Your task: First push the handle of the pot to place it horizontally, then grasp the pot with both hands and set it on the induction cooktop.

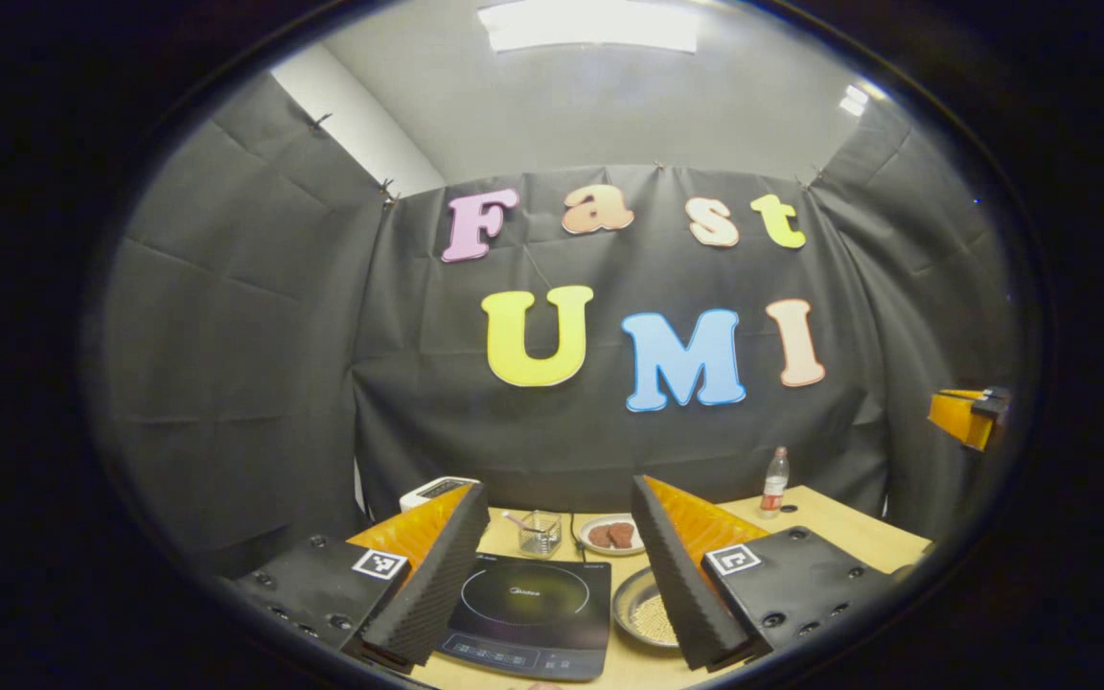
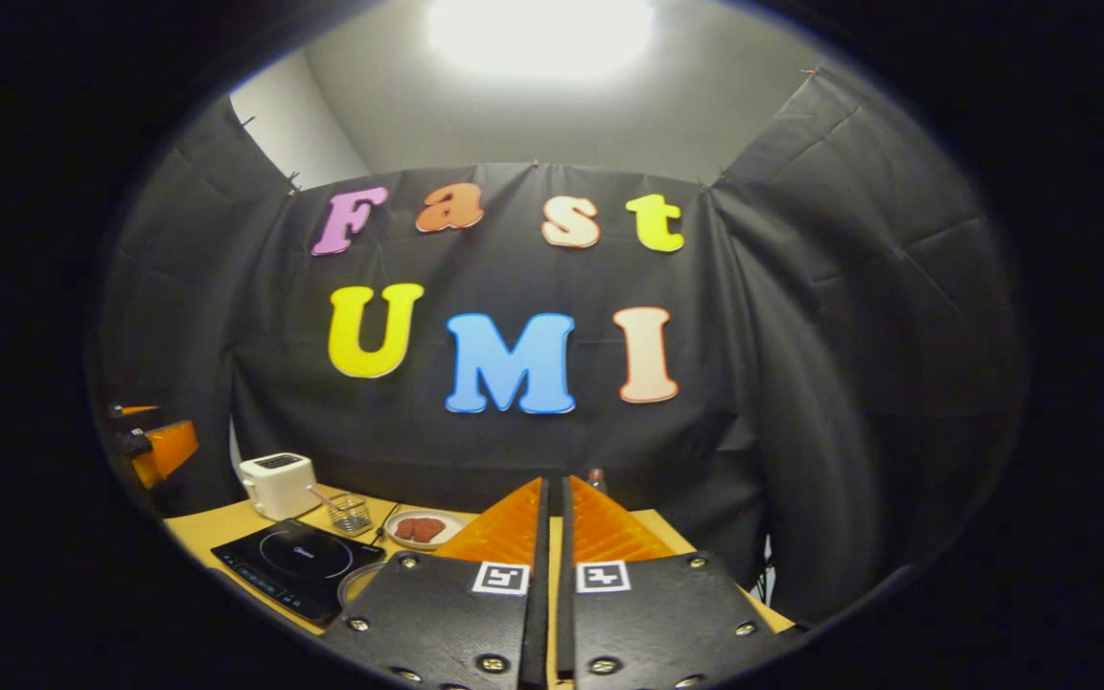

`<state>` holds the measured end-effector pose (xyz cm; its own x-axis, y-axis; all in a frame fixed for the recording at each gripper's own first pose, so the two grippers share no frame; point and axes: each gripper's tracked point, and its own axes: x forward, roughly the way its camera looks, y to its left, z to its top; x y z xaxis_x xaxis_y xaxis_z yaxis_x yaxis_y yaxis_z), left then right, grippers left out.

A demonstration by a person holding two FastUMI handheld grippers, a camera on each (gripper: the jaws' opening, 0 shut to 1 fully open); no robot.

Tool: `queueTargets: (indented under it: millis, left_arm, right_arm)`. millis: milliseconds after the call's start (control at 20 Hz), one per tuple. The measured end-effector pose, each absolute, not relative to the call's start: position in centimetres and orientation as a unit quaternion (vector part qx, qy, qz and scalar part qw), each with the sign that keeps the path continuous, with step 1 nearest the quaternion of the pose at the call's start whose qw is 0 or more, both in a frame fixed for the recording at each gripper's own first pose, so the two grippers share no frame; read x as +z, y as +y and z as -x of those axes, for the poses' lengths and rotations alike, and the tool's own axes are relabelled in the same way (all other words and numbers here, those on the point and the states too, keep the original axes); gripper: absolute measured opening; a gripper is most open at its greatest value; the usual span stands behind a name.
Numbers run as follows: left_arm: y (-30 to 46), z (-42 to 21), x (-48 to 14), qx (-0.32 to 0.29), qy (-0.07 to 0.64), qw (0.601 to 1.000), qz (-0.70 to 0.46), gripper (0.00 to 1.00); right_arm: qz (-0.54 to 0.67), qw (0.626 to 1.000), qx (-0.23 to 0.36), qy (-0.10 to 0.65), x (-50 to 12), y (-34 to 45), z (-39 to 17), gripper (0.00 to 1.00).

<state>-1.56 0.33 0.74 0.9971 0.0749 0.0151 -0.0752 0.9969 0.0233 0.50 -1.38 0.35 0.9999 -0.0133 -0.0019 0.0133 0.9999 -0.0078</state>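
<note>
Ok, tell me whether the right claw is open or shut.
Shut: in the right gripper view the right claw has its two fingers nearly together, with nothing between them.

induction cooktop (image 1: 528, 613): glossy black, pale ring
pot (image 1: 646, 609): silvery, pale speckled inside
toaster (image 2: 276, 485): white
table (image 1: 839, 525): light wood
fingers (image 1: 427, 575): orange, black ribbed pads

toaster (image 2: 274, 484) far left | glass cup (image 1: 540, 533) beside plate (image 1: 612, 535) | bottle (image 1: 775, 482) far right on table (image 1: 849, 532)

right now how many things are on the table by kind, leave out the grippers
induction cooktop: 1
pot: 1
toaster: 1
plate with brown food: 1
clear cup with a utensil: 1
bottle: 1
total: 6
</note>
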Motion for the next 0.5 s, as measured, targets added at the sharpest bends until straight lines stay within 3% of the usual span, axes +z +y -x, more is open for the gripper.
queueTargets:
  millis: [150, 200, 250, 300, 500]
  left_arm:
    - [0.0, 1.9, 1.0, 0.041, -0.009, 0.999, -0.011, 1.0]
    - [0.0, 2.0, 1.0, 0.045, -0.01, 0.999, -0.011, 0.98]
    - [0.0, 2.2, 1.3, 0.049, -0.011, 0.999, -0.011, 1.0]
    - [-0.2, 2.3, 1.4, 0.054, -0.012, 0.998, -0.013, 0.94]
    - [-0.6, 3.1, 1.5, 0.068, -0.013, 0.997, -0.026, 1.0]
  right_arm:
    - [0.008, 1.0, 0.009, -0.007, 0.0, -1.2, -0.7, 0.09]
    - [0.006, 1.0, 0.019, -0.008, 0.2, -1.0, -0.8, 0.0]
    - [0.004, 1.0, 0.028, -0.009, 0.1, -0.8, -0.8, 0.03]
    - [0.002, 0.999, 0.036, -0.01, 0.1, -0.8, -0.9, 0.03]
    - [-0.006, 0.997, 0.077, 0.001, -1.1, 0.8, -1.1, 0.03]
